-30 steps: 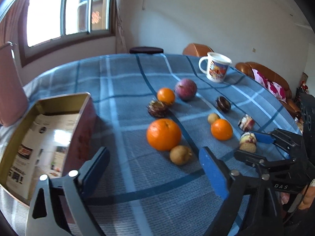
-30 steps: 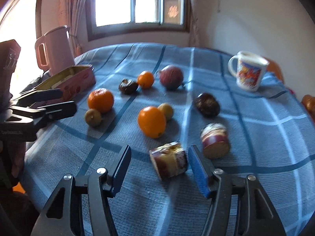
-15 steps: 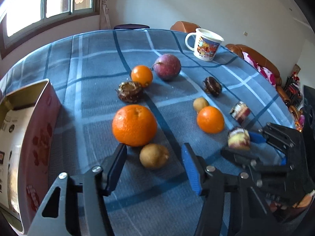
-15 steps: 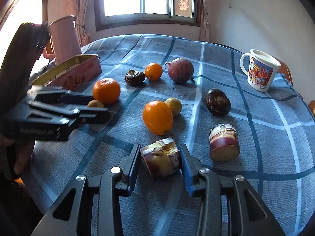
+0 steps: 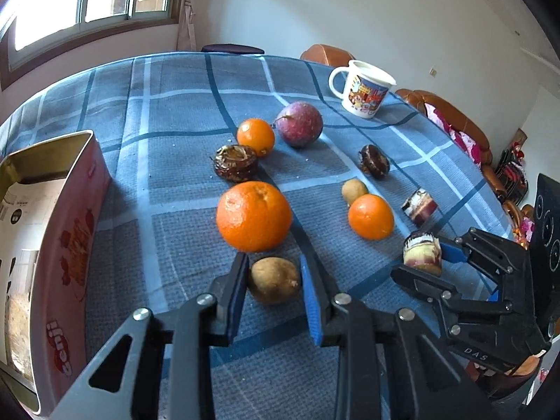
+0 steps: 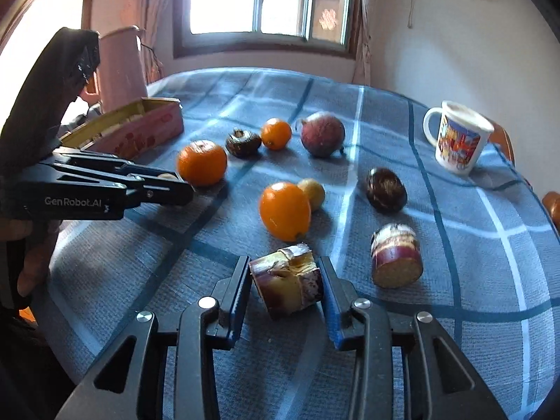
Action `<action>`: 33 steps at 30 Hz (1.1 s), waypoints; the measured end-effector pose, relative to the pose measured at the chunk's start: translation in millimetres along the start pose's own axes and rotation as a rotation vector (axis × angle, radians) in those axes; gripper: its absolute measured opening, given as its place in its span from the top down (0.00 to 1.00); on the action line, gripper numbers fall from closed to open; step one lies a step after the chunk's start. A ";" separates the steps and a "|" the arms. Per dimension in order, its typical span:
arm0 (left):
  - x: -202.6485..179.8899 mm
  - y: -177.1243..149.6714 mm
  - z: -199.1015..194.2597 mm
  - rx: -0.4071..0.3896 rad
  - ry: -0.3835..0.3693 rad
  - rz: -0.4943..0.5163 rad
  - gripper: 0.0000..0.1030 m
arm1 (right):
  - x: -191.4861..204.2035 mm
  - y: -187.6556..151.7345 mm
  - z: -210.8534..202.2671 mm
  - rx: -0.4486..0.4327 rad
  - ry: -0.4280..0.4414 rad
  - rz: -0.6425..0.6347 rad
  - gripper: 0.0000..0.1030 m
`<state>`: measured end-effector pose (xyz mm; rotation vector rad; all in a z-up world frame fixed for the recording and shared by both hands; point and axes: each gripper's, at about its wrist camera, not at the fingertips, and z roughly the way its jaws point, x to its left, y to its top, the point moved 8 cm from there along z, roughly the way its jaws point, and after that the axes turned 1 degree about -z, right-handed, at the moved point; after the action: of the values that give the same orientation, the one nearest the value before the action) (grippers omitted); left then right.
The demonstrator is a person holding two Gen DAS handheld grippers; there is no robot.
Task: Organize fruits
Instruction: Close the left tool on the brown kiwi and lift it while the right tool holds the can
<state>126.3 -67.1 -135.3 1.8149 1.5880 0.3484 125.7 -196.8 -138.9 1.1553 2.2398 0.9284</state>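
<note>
— Both claws have closed on something. Left gripper [image 5: 274, 281] pinches a small brown kiwi-like fruit [image 5: 274, 280] between its blue pads, down on the cloth just in front of a big orange [image 5: 253, 215]. Right gripper [image 6: 285, 285] is clamped on a cut chunk of sugarcane [image 6: 287, 284], also low on the table.

— And the table itself?

— Round, under a blue plaid tablecloth [image 5: 168, 112]. Spread over it: a second sugarcane piece [image 6: 397, 260], an oval orange [image 6: 285, 210] touching a small yellowish fruit [image 6: 311, 194], a little orange [image 6: 276, 133] beside a purple passion fruit [image 6: 322, 134], and two dark water chestnuts [image 6: 386, 189] well apart from each other.

— Where would the fruit go?

— Can't say, but an open pink tin [image 5: 52, 231] sits at the left edge, paper lying inside. A cartoon mug [image 6: 458, 136] stands at the far right, a pink jug [image 6: 119, 70] behind the tin.

— The room?

— White walls, a bright window [image 6: 262, 3] with curtains, a brown leather sofa [image 5: 451, 119] along the wall.
</note>
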 end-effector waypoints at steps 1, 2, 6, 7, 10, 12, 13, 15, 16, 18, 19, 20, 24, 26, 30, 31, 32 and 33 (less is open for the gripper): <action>-0.6 -1.9 -0.3 0.001 -0.010 -0.002 0.69 | 0.4 0.5 -1.6 -0.010 0.000 -0.001 0.62; -1.2 -5.5 1.0 0.008 -0.015 -0.001 0.69 | -0.5 0.9 -2.5 -0.017 -0.007 0.001 0.62; -8.5 -4.9 -5.0 -0.024 -0.002 0.036 0.69 | 0.8 3.2 -7.0 -0.047 -0.014 -0.006 0.62; -9.1 -5.0 -4.9 -0.025 0.000 0.041 0.69 | 0.8 3.4 -7.7 -0.051 -0.015 -0.004 0.62; -11.2 -3.9 -9.0 -0.049 -0.003 0.051 0.69 | 1.5 4.7 -10.7 -0.072 -0.011 -0.006 0.62; -12.8 -3.5 -12.2 -0.067 0.002 0.058 0.69 | 1.2 5.4 -12.4 -0.085 -0.016 -0.006 0.62; -13.5 -3.3 -13.8 -0.076 0.005 0.063 0.69 | 1.6 5.7 -13.3 -0.091 -0.019 -0.006 0.62; -14.9 -3.2 -16.7 -0.095 0.016 0.074 0.69 | 1.8 5.9 -14.8 -0.101 -0.023 -0.008 0.62; -15.6 -3.1 -18.7 -0.107 0.021 0.080 0.69 | 2.1 6.5 -15.7 -0.108 -0.026 -0.010 0.62; -15.6 -2.5 -22.1 -0.124 0.022 0.082 0.69 | 2.0 7.1 -16.5 -0.116 -0.031 -0.013 0.62; -15.0 -1.8 -23.7 -0.133 0.023 0.079 0.69 | 2.0 7.1 -17.2 -0.121 -0.035 -0.015 0.62; -14.3 -1.1 -25.3 -0.143 0.022 0.075 0.69 | 2.0 7.4 -17.8 -0.125 -0.038 -0.017 0.62; -12.6 0.1 -31.7 -0.177 0.023 0.065 0.69 | 3.0 7.2 -20.3 -0.139 -0.053 -0.025 0.62; -12.3 1.1 -34.2 -0.193 0.026 0.063 0.69 | 3.7 7.6 -20.9 -0.143 -0.059 -0.033 0.62; -13.4 1.5 -38.6 -0.217 0.027 0.065 0.69 | 4.4 7.8 -22.4 -0.157 -0.068 -0.042 0.62; -13.7 1.6 -39.5 -0.222 0.027 0.066 0.69 | 4.7 7.6 -23.2 -0.161 -0.068 -0.043 0.62; -13.7 1.9 -40.7 -0.229 0.028 0.066 0.69 | 4.6 7.8 -23.9 -0.167 -0.069 -0.043 0.62; -14.1 1.5 -41.3 -0.233 0.028 0.067 0.69 | 4.5 7.7 -24.8 -0.171 -0.069 -0.043 0.62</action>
<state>99.3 -67.3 -101.1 1.6926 1.4423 0.5672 111.2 -198.7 -117.0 1.0431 2.0775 1.0249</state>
